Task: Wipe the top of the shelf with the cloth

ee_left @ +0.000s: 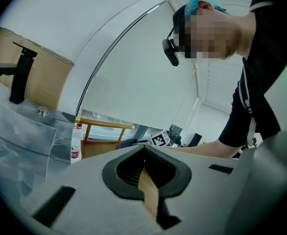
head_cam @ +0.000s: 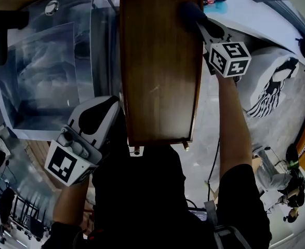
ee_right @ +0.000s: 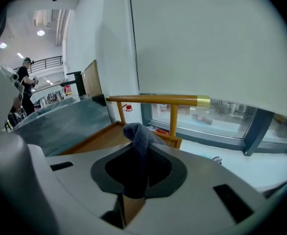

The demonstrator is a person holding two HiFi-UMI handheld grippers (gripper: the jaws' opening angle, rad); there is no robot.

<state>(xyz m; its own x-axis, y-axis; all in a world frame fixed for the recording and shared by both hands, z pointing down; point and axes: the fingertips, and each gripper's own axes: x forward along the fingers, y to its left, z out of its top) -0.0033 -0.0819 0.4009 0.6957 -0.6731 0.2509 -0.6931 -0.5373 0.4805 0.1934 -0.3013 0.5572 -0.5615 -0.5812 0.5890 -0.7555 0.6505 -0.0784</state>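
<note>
Head view: R gripper [head_cam: 196, 18] at far R corner of wooden shelf [head_cam: 160, 71] top, dark cloth [head_cam: 188, 9] at its tip over the wood. L gripper [head_cam: 115, 104] at shelf's near L edge. Film-wrapped sink [head_cam: 7, 108] w/ black tap [head_cam: 4, 22] beside shelf, contents unclear thru film.
Left gripper view: fingers closed on a thin strip of shelf wood.
Right gripper view: fingers clamp the cloth, bunched betw. pads.

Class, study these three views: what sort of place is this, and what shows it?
Probably a large indoor hall with a mock bathroom corner: a black faucet at a grey basin, a wooden shelf beside it, and a railed upper walkway behind another person.
</note>
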